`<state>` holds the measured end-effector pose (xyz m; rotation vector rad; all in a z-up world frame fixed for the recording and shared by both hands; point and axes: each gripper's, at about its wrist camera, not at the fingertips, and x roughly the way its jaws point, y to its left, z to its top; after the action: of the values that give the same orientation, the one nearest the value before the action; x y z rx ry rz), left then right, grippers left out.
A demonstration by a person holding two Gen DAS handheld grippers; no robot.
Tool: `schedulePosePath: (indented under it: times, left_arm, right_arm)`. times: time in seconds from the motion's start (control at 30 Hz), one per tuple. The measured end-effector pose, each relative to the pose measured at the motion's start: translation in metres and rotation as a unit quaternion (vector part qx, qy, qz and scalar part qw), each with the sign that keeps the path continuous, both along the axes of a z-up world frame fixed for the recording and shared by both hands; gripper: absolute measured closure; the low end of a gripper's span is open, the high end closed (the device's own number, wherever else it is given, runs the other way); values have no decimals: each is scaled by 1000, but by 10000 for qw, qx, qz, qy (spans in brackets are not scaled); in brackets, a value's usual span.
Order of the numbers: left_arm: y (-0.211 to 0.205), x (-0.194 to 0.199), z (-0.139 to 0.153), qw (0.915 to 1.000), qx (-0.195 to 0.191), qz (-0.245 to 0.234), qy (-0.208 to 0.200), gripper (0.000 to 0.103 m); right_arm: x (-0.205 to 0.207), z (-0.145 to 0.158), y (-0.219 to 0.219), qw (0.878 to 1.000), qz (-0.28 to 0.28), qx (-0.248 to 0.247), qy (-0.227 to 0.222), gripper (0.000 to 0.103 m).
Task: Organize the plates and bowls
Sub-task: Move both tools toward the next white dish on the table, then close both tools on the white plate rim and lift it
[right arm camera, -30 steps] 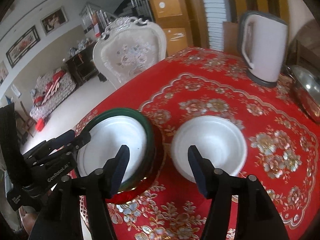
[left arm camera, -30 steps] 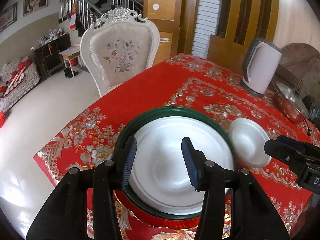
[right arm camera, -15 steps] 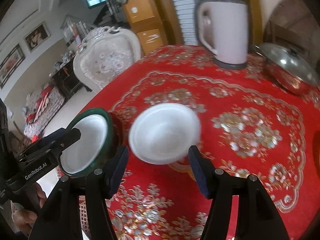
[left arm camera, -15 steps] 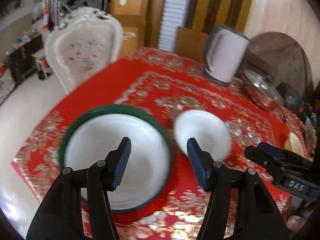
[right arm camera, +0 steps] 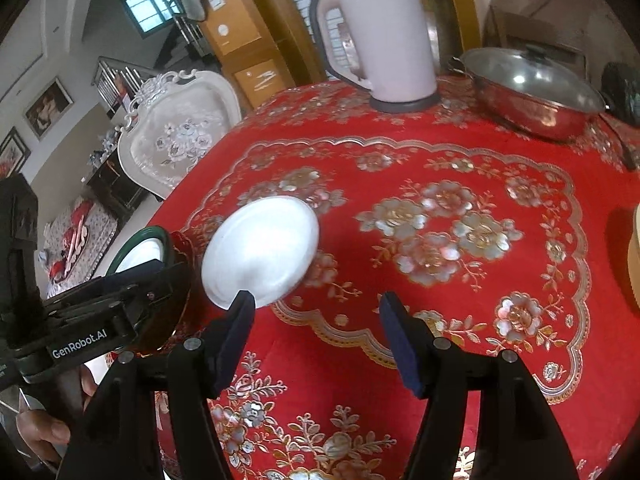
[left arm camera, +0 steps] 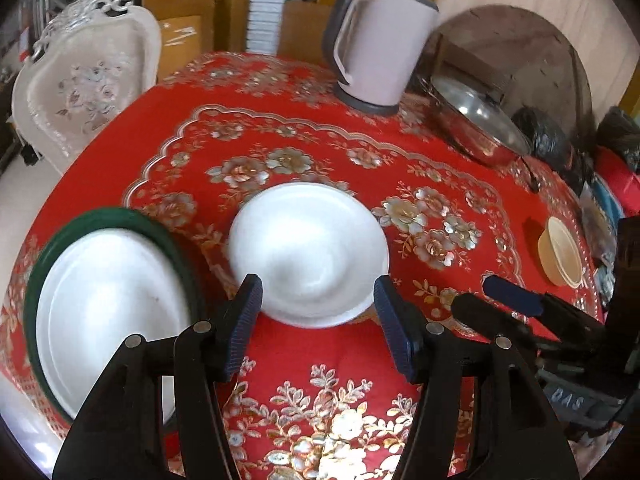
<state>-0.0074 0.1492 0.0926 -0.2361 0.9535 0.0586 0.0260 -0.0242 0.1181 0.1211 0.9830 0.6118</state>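
Observation:
A white bowl (left arm camera: 308,252) sits on the red flowered tablecloth (left arm camera: 420,184). To its left is a stack with a white plate (left arm camera: 108,304) lying in a green-rimmed plate (left arm camera: 120,216). My left gripper (left arm camera: 318,300) hangs open over the bowl's near rim, and its pads do not touch it. In the right wrist view the same white bowl (right arm camera: 260,252) lies ahead and to the left of my open right gripper (right arm camera: 316,312), which has only cloth between its fingers. The left gripper (right arm camera: 120,300) shows there in front of the green-rimmed plate (right arm camera: 140,240).
A pale kettle (left arm camera: 380,52) and a lidded steel pot (left arm camera: 476,124) stand at the back of the table. A small beige bowl (left arm camera: 560,256) sits near the right edge. A white chair (left arm camera: 80,88) is beyond the far left side. Dark bags (left arm camera: 552,140) crowd the right.
My left gripper has swung right from over the plate stack to the white bowl, and its jaws have widened. My right gripper has also shifted right, leaving the bowl off to its left.

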Motion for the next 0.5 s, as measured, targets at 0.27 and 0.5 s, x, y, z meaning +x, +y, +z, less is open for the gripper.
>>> schedulePosePath:
  times: [0.27, 0.5]
  left_arm:
    - [12, 41, -9, 9989, 196, 126, 414, 44]
    - [32, 69, -28, 9967, 102, 300, 753, 44]
  right_arm:
    - [13, -9, 5, 9998, 99, 59, 185, 38]
    - [31, -25, 23, 9989, 231, 52, 396, 38]
